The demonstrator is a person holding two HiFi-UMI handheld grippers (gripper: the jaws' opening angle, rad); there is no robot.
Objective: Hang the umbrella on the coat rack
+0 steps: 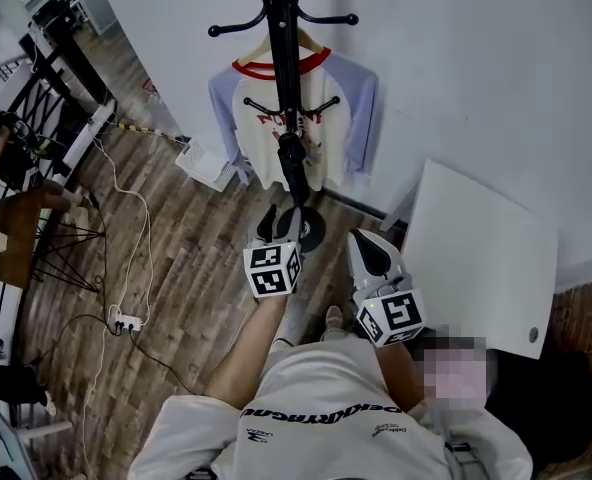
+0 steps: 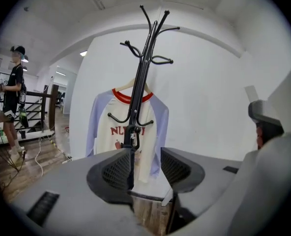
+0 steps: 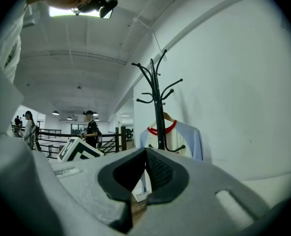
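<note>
The black coat rack [image 1: 286, 58] stands against the white wall, with a cream T-shirt [image 1: 261, 118] with lilac sleeves on a hanger. A black folded umbrella [image 1: 293, 166] hangs along the pole from a lower hook; in the left gripper view the umbrella [image 2: 131, 137] shows at that hook. My left gripper [image 1: 279, 220] is just in front of the pole, below the umbrella. Its jaws stand apart with nothing between the pads, and the left gripper [image 2: 145, 156] points at the rack [image 2: 144, 68]. My right gripper [image 1: 368, 243] is to the right, held back, its tips together and empty.
A white board [image 1: 486, 258] leans on the wall at the right. The rack's round base [image 1: 311, 230] lies under my left gripper. A power strip with cables [image 1: 126, 320] and a wooden stool [image 1: 21, 228] are at the left. A person [image 2: 13, 97] stands by a railing.
</note>
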